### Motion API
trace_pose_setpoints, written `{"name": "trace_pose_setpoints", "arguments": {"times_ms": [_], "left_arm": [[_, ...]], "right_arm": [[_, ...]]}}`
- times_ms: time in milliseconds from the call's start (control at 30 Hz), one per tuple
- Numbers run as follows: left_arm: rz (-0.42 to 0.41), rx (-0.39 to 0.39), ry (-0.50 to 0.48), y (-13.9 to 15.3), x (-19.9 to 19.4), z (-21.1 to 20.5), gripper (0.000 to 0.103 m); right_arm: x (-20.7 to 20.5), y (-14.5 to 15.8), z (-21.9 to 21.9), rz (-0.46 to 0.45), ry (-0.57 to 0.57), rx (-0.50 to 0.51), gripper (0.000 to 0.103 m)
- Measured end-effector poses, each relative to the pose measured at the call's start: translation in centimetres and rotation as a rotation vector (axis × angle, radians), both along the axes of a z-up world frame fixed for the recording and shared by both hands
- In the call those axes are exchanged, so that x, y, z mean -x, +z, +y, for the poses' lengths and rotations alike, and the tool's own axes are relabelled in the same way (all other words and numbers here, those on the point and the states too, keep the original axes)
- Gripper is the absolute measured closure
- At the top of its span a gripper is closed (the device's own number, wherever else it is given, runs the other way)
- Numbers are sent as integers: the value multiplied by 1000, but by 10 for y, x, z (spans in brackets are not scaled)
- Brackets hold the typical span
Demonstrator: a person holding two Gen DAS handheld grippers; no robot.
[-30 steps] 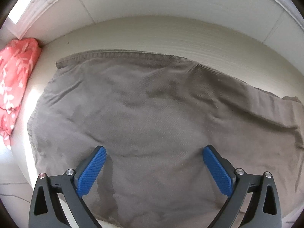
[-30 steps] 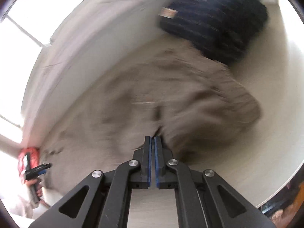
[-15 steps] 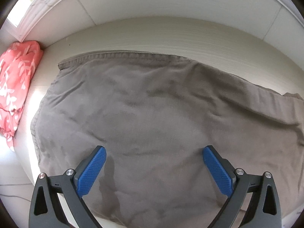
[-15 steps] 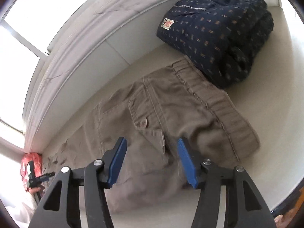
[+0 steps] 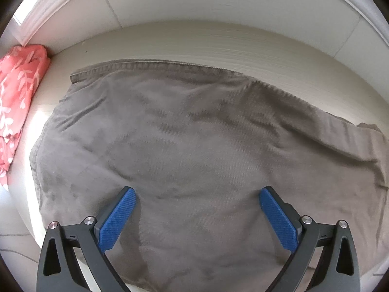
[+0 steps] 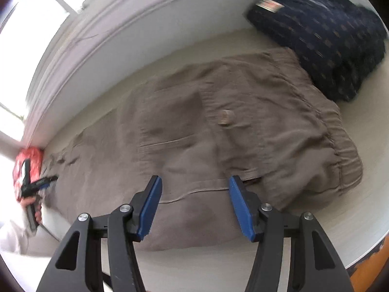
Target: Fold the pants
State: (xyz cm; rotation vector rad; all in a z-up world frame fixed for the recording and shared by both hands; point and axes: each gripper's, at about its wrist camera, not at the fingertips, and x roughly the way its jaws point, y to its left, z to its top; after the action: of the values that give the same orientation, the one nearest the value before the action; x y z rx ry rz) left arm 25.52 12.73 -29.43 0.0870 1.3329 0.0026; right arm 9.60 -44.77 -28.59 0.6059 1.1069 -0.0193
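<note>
The taupe corduroy pants (image 6: 218,146) lay lengthwise along the bench's (image 6: 364,194) wall edge; your right claw (image 6: 194,204), empty and half-open, was nearer the waistband, while your left claw (image 5: 197,216) stood wide and empty.

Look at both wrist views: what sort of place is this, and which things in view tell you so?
Probably a room in a home, at a pale table by a window. Brown pants lie spread out, with a folded navy patterned garment and a coral floral cloth beside them.
</note>
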Motion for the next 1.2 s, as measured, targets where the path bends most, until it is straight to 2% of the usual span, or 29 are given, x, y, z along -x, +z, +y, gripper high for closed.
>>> {"name": "trace_pose_setpoints", "arguments": {"times_ms": [100,167,200,233,300,333,367,433,533,600,633,667,767,933,1033,1200], "left_arm": [[-11,-2,4,1,3,2,0],[-21,-8,7,2,6,3,0],[-26,-8,8,2,7,3,0],[-33,-4,10,1,9,4,0],[-36,7,21,2,13,4,0],[-36,11,22,2,15,5,0],[-35,10,15,2,15,5,0],[-35,14,-5,1,17,6,0],[-35,22,-16,1,18,11,0],[-40,20,-24,1,21,15,0],[-42,26,-28,1,23,18,0],[-46,33,-33,1,23,22,0],[-53,51,-47,-1,28,32,0],[-54,60,-67,-1,33,40,0],[-53,27,-98,8,36,41,0],[-117,-7,-187,27,58,34,0]], "right_arm": [[-18,33,43,-67,27,143,49],[-30,37,72,-100,53,181,49],[-15,24,84,-115,80,177,49],[-28,20,109,-126,112,160,52],[-53,11,158,-138,175,118,62],[-64,8,180,-152,199,98,79],[-79,4,211,-154,237,96,90],[-99,-1,259,-160,317,94,91],[-131,-13,321,-161,432,184,91],[-135,-22,328,-136,427,181,93],[-144,-27,320,-118,403,151,101],[-146,-30,308,-112,392,121,103],[-145,-37,268,-117,393,12,103],[-155,-37,263,-95,370,1,103],[-151,-11,264,-66,313,36,103],[-137,25,286,-113,344,47,103]]}}
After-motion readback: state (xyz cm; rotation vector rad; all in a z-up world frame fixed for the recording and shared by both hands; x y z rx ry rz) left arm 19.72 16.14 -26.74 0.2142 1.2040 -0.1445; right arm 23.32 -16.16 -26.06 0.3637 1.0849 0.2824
